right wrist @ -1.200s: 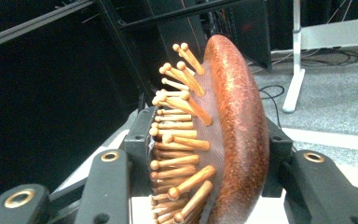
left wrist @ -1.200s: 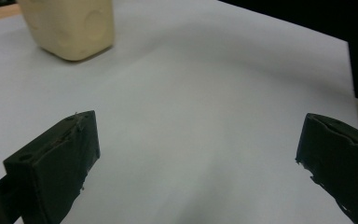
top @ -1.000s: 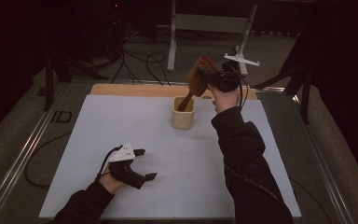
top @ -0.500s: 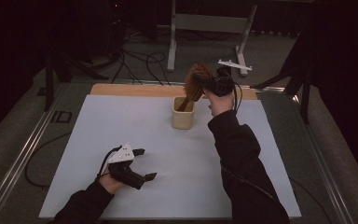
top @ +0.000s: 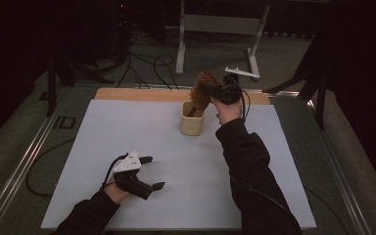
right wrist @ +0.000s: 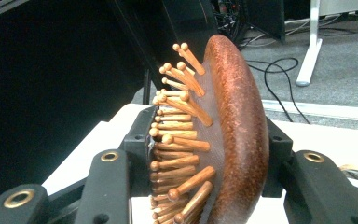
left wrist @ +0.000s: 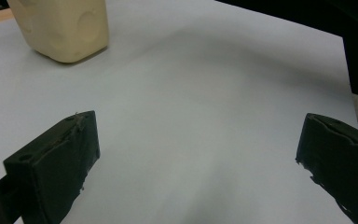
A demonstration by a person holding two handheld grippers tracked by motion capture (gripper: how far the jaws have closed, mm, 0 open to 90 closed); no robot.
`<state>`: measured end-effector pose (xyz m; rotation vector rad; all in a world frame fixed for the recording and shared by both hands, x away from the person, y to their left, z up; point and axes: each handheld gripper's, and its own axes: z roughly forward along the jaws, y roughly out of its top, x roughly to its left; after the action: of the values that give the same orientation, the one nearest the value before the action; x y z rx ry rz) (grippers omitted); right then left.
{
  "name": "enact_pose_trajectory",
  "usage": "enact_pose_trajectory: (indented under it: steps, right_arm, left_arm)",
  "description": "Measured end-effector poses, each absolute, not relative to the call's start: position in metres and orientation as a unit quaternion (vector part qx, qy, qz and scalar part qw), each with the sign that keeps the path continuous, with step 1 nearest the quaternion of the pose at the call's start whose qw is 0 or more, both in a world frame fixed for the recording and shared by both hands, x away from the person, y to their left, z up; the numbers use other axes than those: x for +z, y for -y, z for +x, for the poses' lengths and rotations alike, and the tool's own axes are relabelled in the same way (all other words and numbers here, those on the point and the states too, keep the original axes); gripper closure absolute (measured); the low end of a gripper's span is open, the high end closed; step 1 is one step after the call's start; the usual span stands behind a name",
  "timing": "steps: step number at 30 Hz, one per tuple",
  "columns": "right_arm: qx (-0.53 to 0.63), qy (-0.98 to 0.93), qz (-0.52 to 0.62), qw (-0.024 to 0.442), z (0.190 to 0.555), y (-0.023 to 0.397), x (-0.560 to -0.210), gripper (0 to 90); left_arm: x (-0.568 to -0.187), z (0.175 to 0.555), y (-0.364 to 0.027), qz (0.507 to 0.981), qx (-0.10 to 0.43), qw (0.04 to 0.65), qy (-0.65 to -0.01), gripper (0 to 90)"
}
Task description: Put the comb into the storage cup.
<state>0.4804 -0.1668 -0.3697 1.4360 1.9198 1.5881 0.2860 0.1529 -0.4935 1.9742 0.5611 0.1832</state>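
Observation:
A wooden hairbrush (top: 203,88) with peg bristles hangs tilted over a cream cup (top: 192,122) at the back middle of the white sheet. Its handle end reaches down into the cup. My right gripper (top: 216,91) is shut on the brush head. In the right gripper view the jaws press the brush (right wrist: 235,130) from both sides, at its bristle face and its rounded back. My left gripper (top: 156,172) rests near the front left of the sheet, open, with nothing between its jaws. The left gripper view shows the cup (left wrist: 63,28) far off at the upper left.
The white sheet (top: 127,127) covers the table, with a wooden strip (top: 142,94) along its back edge. Behind the table, a metal stand (top: 181,49) and cables (top: 142,63) are on the floor. Dark curtains surround the area.
My right hand has sunk a little with the brush, bringing its handle lower into the cup. The left hand has stayed put.

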Motion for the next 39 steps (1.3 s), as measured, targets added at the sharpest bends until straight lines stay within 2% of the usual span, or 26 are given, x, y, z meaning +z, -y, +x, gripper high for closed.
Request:
enact_pose_trajectory:
  steps: [39]
  right_arm:
    - [0.551, -0.653, 0.509, 0.102, 0.489, 0.179, -0.395, 48.9]
  left_arm:
    - [-0.498, 0.288, -0.152, 0.823, 0.064, 0.514, -0.234, 0.0]
